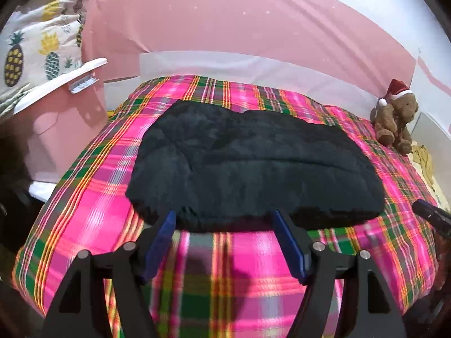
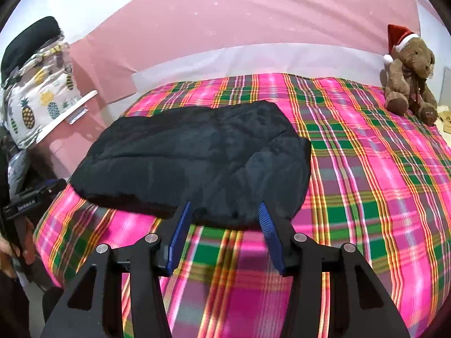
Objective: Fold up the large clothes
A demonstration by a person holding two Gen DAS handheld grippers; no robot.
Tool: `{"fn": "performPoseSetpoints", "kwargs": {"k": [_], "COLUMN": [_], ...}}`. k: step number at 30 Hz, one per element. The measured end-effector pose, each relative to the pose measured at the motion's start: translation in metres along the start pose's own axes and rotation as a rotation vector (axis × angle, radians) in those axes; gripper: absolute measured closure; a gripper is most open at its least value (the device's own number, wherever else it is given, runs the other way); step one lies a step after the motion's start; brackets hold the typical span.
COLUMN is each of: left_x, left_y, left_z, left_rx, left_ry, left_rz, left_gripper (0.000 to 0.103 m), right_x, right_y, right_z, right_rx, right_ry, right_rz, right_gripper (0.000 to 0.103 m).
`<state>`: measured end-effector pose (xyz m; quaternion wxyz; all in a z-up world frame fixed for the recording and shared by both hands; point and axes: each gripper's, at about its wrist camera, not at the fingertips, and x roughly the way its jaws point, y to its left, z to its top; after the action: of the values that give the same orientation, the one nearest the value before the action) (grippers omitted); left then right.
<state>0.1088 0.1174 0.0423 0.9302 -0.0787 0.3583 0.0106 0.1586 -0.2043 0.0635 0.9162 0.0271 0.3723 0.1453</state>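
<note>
Fuzzy dark garment (image 1: pixel 253 166) folded into thick slab on plaid cover (image 1: pixel 253 256), both grippers' jaws wide apart, empty, blue ribbed pads (image 2: pixel 180 236)

A brown teddy bear (image 2: pixel 410 79) in a red Santa hat (image 2: pixel 397 39) is being propped up at the far right corner of the pink plaid bedspread (image 2: pixel 380 186). Over on the left, a pineapple-print pillow (image 1: pixel 39 45) is being kept on a white shelf (image 1: pixel 62 83) against the pink wall (image 1: pixel 239 25).
</note>
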Motion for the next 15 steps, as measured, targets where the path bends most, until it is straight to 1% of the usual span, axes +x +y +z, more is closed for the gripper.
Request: {"fn": "performPoseSetpoints", "kwargs": {"k": [5,12,15], "left_x": [-0.028,-0.05,-0.055], "left_y": [-0.015,-0.026,-0.032], "left_z": [-0.022,-0.045,-0.055], "left_rx": [-0.011,-0.003,0.007], "left_ry": [-0.007,-0.014,-0.007], "left_rz": [-0.006,0.029,0.028], "left_gripper": [0.03,0.03,0.03], "right_x": [-0.021,-0.044,-0.049], "right_y": [0.015,0.032,0.038], "right_z": [-0.021,-0.051,-0.062], "right_rx": [-0.011,-0.024,-0.029], "right_ry": [-0.001,-0.003,0.0], "right_rz": [0.001,-0.017,-0.014], "right_gripper": [0.052,0.051,0.051]}}
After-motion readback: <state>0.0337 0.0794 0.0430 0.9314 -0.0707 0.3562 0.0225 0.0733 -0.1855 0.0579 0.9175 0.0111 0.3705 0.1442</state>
